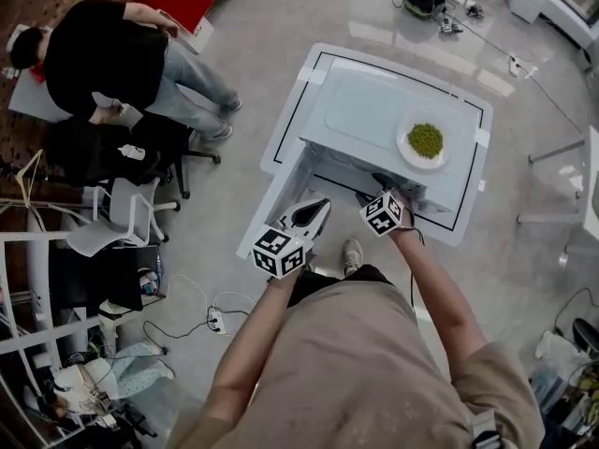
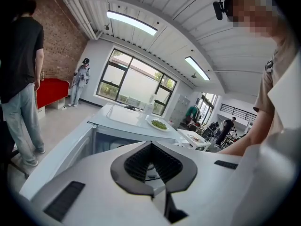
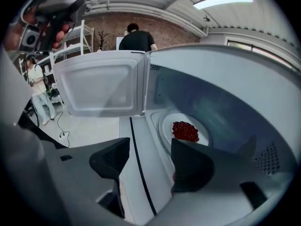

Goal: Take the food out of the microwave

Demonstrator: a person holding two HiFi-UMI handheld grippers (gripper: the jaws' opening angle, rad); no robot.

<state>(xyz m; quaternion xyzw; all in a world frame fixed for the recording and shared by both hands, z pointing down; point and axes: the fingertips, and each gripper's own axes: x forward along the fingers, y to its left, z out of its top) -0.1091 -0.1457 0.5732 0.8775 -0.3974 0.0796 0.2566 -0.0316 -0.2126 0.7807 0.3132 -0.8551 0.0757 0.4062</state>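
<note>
The white microwave [image 1: 370, 110] stands on a low white table [image 1: 288, 120] with its door [image 1: 271, 204] swung wide to the left. In the right gripper view a white plate of red food [image 3: 185, 131] lies on the turntable inside the cavity. My right gripper [image 3: 149, 147] is open just before the opening, nothing between its jaws, still short of the plate. In the head view the right gripper [image 1: 372, 190] is at the microwave's front. My left gripper [image 1: 324, 205] hovers by the open door, jaws together and empty. The left gripper [image 2: 150, 144] looks over the microwave's top.
A plate of green peas [image 1: 426, 141] sits on top of the microwave, also seen as a plate of peas [image 2: 159, 124] from the left gripper. The open door [image 3: 99, 86] fills the left side. A person in black [image 1: 103, 54] and office chairs [image 1: 131, 157] are at the left; cables lie on the floor.
</note>
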